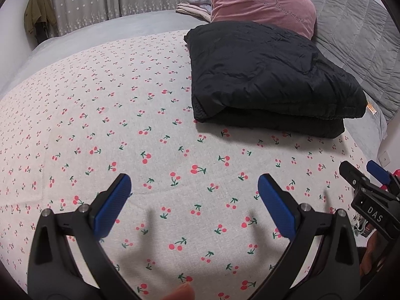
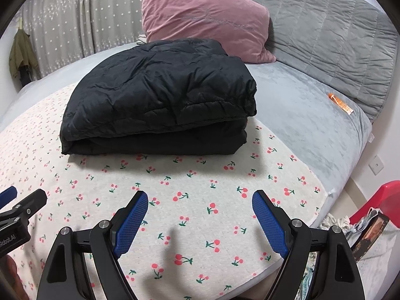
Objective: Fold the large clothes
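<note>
- Firstly, in the left wrist view, the black jacket (image 1: 270,75) is lying folded into a thick rectangular bundle in the upper right of the frame, on the cherry-print sheet (image 1: 125,125).
- Its long axis is running from the upper left, near the pink pillow (image 1: 260,2), down toward the right edge of the frame; the rounded fold is facing the lower left and the layered edge is showing along the bottom of the bundle.
- The pillow is sitting just behind the jacket, and a grey quilt (image 1: 357,25) is rising along the upper right.
- The left gripper (image 1: 193,202) is hanging over bare sheet at the bottom centre, its blue pads (image 1: 112,205) standing wide apart with nothing between them: released.
- The right gripper (image 1: 360,172) is poking in at the right edge, well apart from the jacket, and its jaws are standing apart too.
- Next, in the right wrist view, the jacket (image 2: 160,95) is filling the centre-left of the frame, its long axis lying across the picture from left to right and slanting slightly into the distance at the upper right.
- The closed fold is rounding off the left end, and the stacked layers are facing the camera along the near side.
- The right gripper (image 2: 200,225) is hovering at the bottom centre above the sheet (image 2: 225,200), near the jacket but not touching it, blue pads (image 2: 268,225) spread wide and empty.
- A tip of the left gripper (image 2: 15,200) is showing at the left edge.
- An orange tube (image 2: 340,103) is lying on the grey bed cover (image 2: 300,125) at the right.
</note>
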Motion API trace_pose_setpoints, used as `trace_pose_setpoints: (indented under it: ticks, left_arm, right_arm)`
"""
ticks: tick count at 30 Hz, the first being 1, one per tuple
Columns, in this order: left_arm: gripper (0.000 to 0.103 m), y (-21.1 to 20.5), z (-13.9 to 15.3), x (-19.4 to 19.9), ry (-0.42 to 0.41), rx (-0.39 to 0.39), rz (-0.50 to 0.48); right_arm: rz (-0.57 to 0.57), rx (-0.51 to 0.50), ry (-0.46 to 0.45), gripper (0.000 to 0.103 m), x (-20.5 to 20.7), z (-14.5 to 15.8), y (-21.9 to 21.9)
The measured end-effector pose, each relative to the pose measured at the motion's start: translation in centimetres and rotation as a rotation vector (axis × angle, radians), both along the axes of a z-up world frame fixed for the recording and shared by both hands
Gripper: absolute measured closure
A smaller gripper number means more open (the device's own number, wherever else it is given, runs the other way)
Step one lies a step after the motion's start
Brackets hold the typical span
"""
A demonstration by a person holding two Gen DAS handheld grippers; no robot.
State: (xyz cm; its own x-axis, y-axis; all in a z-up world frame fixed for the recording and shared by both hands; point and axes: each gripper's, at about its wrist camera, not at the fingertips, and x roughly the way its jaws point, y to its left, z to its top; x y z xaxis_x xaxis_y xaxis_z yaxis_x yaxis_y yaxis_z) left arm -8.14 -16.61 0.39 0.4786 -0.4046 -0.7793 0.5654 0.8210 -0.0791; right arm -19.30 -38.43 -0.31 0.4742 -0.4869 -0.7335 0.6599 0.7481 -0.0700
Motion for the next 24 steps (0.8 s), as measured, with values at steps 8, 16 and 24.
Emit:
trace_pose_setpoints:
  ticks: [8,16,24]
  left_arm:
    - [0.002,-0.01,-0.08,0.03,0.008,0.001,-0.001]
    - [0.002,-0.10,-0.30,-0.06,0.012,0.007,-0.009]
    - [0.002,0.10,-0.36,0.00,0.012,0.009,-0.013]
  right_arm:
    - [0.008,0.014,-0.003,0.017,0.01,-0.09,-0.06]
    - [0.011,0.023,-0.004,0.017,-0.07,-0.17,-0.35]
    - [0.005,0.027,-0.002,0.017,-0.06,-0.29,-0.18]
